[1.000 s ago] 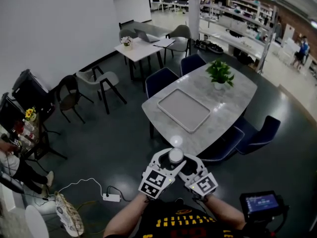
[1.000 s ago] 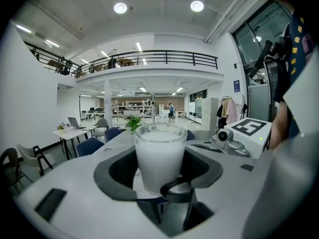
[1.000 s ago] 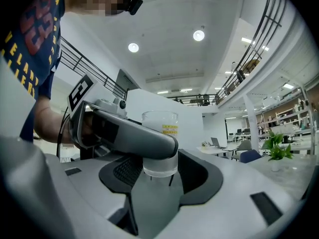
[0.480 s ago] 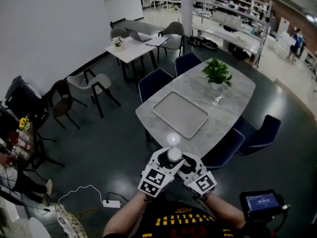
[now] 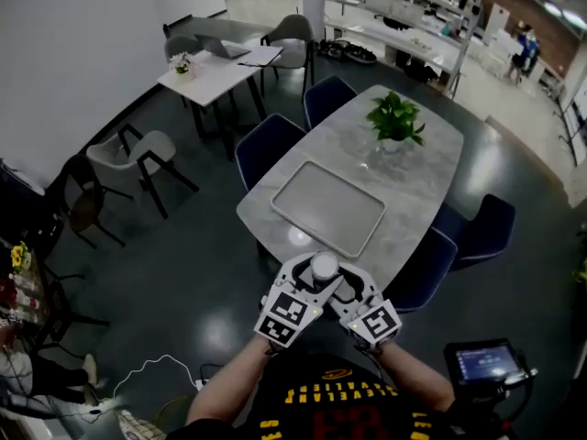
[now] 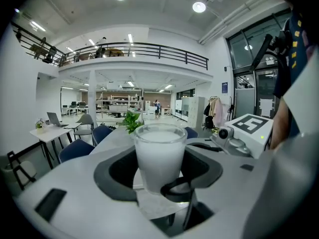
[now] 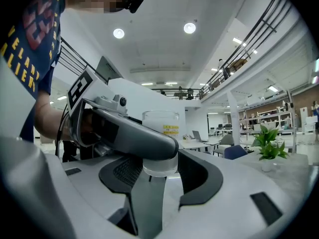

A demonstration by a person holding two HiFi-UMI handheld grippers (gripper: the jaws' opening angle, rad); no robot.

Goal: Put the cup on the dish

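Note:
A frosted white cup hangs in the air between my two grippers, in front of the near end of the marble table. The left gripper and right gripper meet nose to nose around it. In the left gripper view the cup stands upright between the dark pads, with the other gripper's jaw hooked round its base. In the right gripper view the cup sits between the pads, partly hidden by the left gripper's finger. A grey rectangular dish lies on the table just beyond the cup.
A potted plant stands further back on the table. Blue chairs ring the table. A white table with a laptop and grey chairs stand far left. A cable lies on the floor; a small screen sits lower right.
Both grippers, still holding the cup between them, have come closer to the near end of the table. The dish now lies just beyond the cup.

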